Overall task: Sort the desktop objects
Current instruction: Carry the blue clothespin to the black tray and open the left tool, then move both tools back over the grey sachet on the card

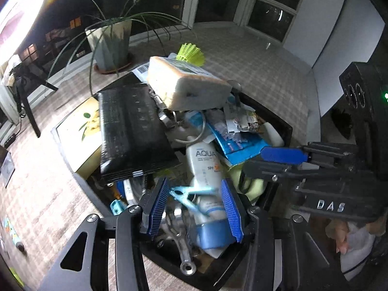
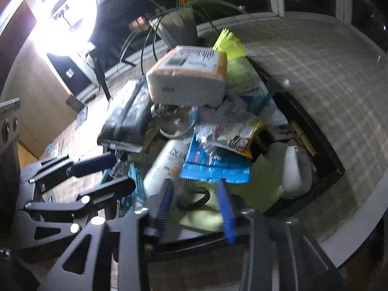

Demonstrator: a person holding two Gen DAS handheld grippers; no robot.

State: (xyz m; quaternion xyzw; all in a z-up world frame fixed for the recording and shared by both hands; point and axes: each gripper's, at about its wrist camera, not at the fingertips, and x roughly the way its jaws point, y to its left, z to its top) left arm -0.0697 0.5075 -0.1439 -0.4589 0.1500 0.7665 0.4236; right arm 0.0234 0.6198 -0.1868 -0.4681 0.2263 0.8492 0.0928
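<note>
Left wrist: open tool (image 1: 196, 208) over clothespin (image 1: 188, 197)

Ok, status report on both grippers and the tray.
Left gripper open over teal clip. Right gripper open, empty. Black tray piled high; tissue pack on top.

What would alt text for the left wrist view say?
A blue-padded left claw, open, hovers over a black tray heaped with clutter: a turquoise plastic clothespin between its pads, a white sunscreen tube, a black pouch and a tissue pack.
</note>
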